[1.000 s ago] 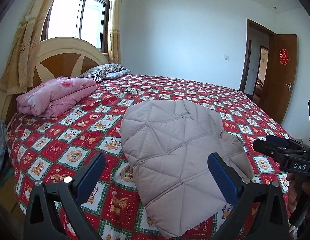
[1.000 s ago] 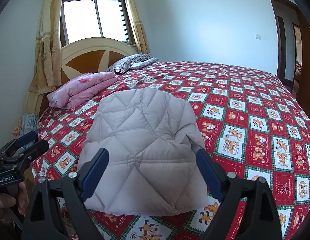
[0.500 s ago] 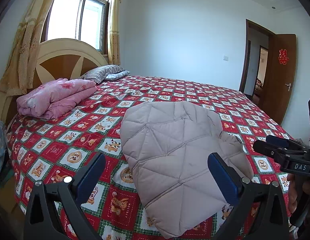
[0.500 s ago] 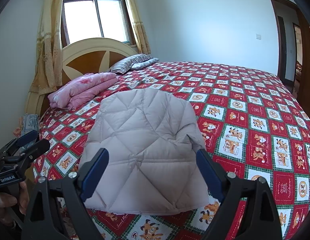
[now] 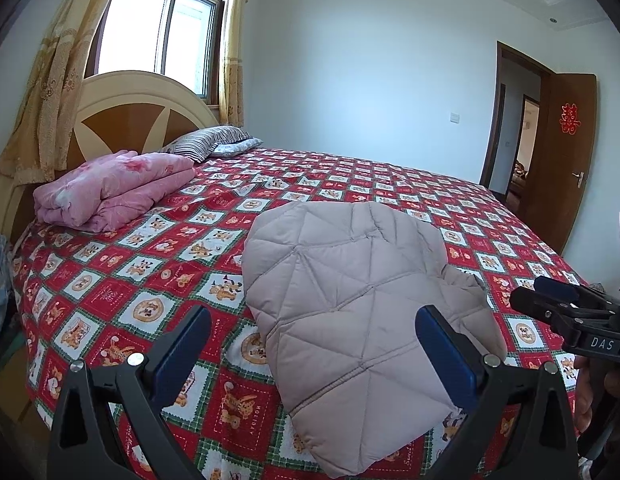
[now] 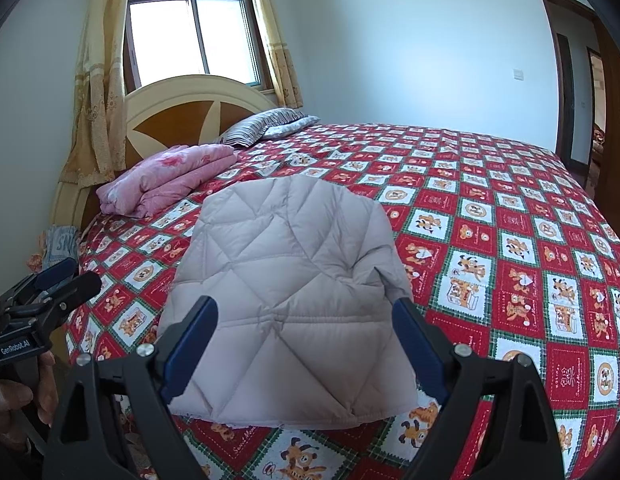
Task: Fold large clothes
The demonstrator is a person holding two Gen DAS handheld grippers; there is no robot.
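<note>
Room: pale walls; window with yellow curtains; brown door ajar
Bed: red cartoon-check bedspread over the whole top; arched headboard beneath the window
Jacket: folded quilted beige jacket lying near the bed's front edge
Bedding: pink quilt and striped pillow by the headboard
Left gripper: jaws wide apart, holding nothing; above the jacket
Right gripper: jaws wide apart, empty
Hard to see: floor-side items at the left edge cut off, unclear
</note>
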